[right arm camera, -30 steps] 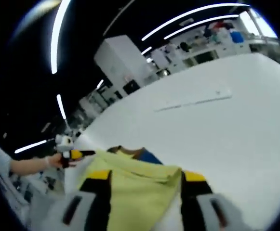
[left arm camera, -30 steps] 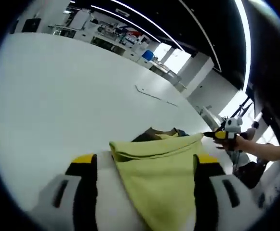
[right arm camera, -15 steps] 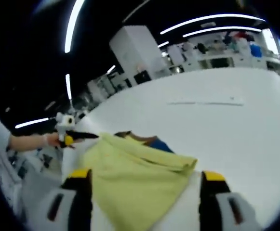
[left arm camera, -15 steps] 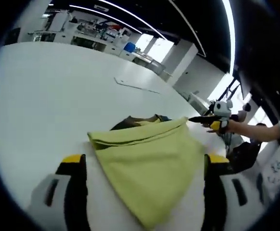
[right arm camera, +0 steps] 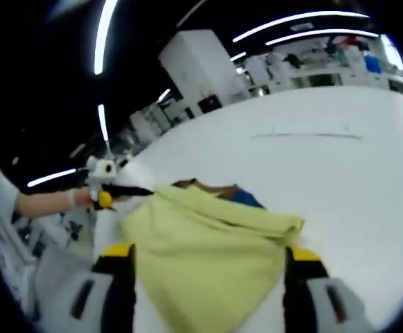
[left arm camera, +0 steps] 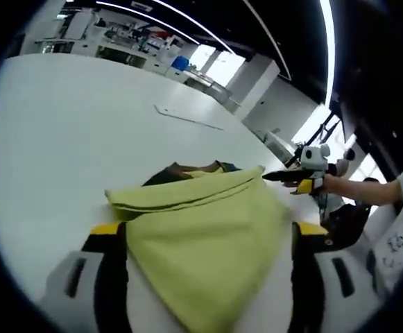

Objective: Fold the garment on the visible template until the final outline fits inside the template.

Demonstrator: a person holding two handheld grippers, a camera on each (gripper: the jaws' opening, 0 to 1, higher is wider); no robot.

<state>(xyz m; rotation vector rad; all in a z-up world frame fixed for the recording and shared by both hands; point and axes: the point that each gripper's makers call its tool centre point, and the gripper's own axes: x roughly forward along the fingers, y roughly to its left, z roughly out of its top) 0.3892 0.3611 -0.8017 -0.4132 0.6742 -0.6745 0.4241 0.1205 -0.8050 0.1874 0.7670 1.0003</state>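
Between both wide-spread hand-held grippers (left arm camera: 204,239) (right arm camera: 204,260), the yellow garment (left arm camera: 201,236) has been released onto the worktop (left arm camera: 69,132), folded but still needing template alignment.

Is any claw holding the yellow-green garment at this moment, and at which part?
Neither seems to hold it. Both claws, left and right, stand open, and the folded garment lies on the white table between their jaws.

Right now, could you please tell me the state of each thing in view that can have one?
garment: yellow-green, folded over itself, lying on the white table, darker layers showing at its far edge.
left gripper: jaws wide apart, straddling the garment.
right gripper: jaws wide apart, straddling the garment.
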